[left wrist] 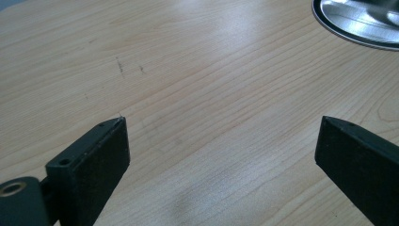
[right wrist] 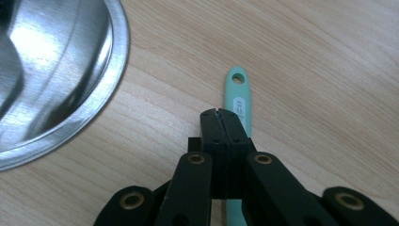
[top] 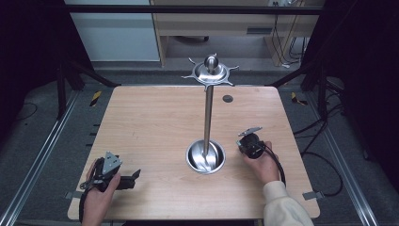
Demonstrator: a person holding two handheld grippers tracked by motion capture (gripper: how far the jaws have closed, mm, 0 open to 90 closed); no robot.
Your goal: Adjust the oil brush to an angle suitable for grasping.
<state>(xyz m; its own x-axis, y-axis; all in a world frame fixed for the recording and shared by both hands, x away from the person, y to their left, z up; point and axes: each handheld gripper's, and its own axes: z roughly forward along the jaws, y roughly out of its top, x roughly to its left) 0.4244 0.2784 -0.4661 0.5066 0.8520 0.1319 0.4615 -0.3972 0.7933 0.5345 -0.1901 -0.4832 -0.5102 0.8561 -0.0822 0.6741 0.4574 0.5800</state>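
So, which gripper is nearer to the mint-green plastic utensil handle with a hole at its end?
Right. The right gripper is directly over the mint-green handle, jaws shut. The left gripper is across the wooden table, jaws open.

Legible text: none. Mint-green utensil handle point(right wrist: 238, 101), right gripper view: 1 small white oval emblem below the hanging hole, too small to read. Wooden table point(top: 150, 132), steel stand point(top: 207, 113): no lettering or numbers
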